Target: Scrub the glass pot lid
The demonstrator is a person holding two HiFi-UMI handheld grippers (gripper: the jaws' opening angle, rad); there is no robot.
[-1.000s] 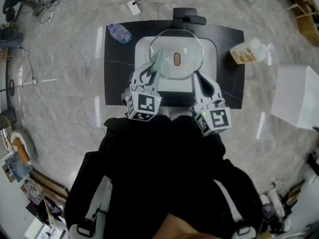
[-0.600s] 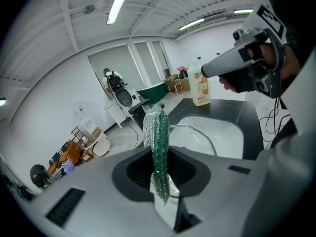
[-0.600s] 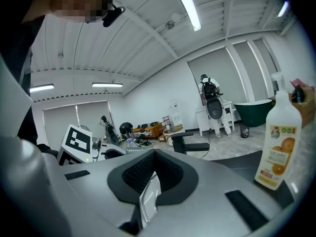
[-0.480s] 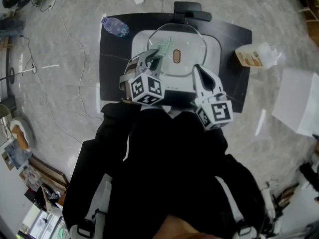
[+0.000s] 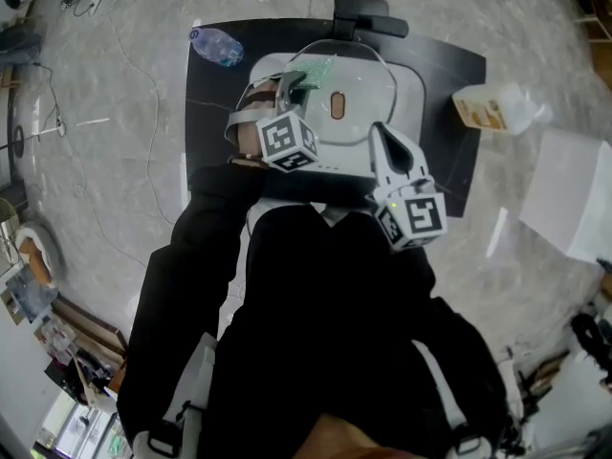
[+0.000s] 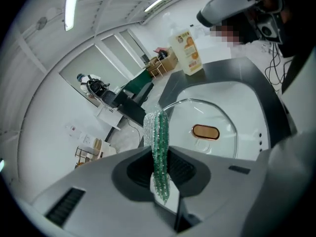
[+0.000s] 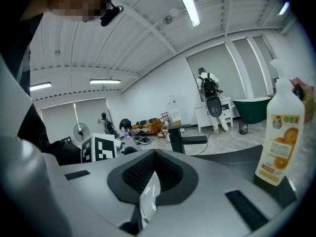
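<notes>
Scrubber clenched in my left hand-held gripper for wiping — right hand-held gripper pinches glass pot lid at its near rim, likely steadying it.

Glass pot lid fills the sink; faucet stands behind.

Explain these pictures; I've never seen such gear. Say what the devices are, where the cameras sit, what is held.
No robot: a person holds a gripper in each hand. One picture looks down from a head camera; two come from cameras on the grippers. The left gripper's fingers pinch a green mesh scrubber at the round glass pot lid, which sits in a white basin on a black mat. The right gripper's fingers clamp the lid's rim. A white bottle with an orange label stands nearby.
</notes>
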